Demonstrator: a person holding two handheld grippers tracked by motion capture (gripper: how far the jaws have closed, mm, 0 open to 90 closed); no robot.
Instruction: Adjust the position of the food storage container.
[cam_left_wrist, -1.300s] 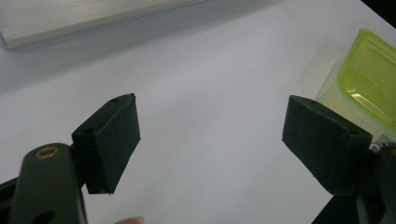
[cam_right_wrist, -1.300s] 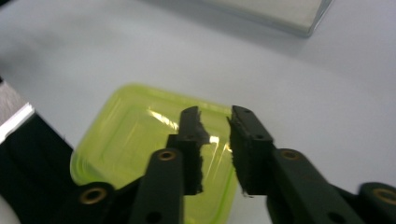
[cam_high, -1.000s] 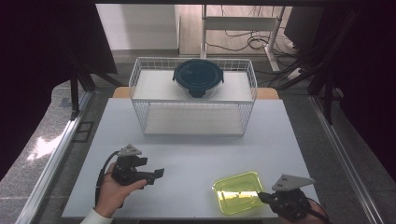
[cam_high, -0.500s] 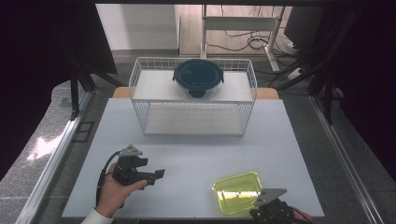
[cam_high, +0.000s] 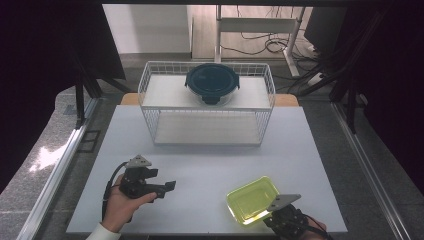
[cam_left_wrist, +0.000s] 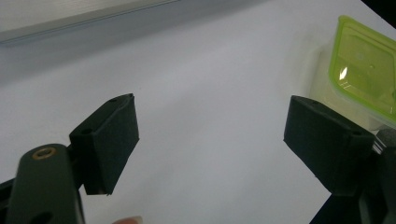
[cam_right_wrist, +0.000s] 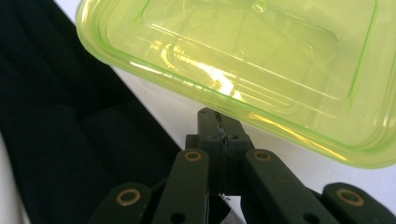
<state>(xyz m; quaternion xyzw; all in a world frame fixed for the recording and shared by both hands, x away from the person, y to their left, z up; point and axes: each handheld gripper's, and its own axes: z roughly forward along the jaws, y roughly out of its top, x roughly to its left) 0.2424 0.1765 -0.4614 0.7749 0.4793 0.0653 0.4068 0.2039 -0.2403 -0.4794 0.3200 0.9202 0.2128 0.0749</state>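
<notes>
A clear box with a yellow-green lid (cam_high: 252, 200) lies on the white table (cam_high: 210, 165) at the near right. My right gripper (cam_high: 273, 214) is at its near corner, by the table's front edge. In the right gripper view the jaws are shut together and their tip (cam_right_wrist: 218, 122) sits just under the rim of the lid (cam_right_wrist: 243, 60). I cannot tell whether they touch it. My left gripper (cam_high: 167, 189) rests in a hand at the near left, open, with nothing between its pads (cam_left_wrist: 210, 140). It points toward the box (cam_left_wrist: 369, 74).
A white wire rack (cam_high: 207, 107) stands at the back of the table. A round container with a dark lid (cam_high: 212, 82) sits on its top shelf. Dark curtains hang on both sides. Bare table lies between the rack and the grippers.
My right gripper has sunk and slid left along the front edge, to the box's near corner. The left gripper and the box have stayed put.
</notes>
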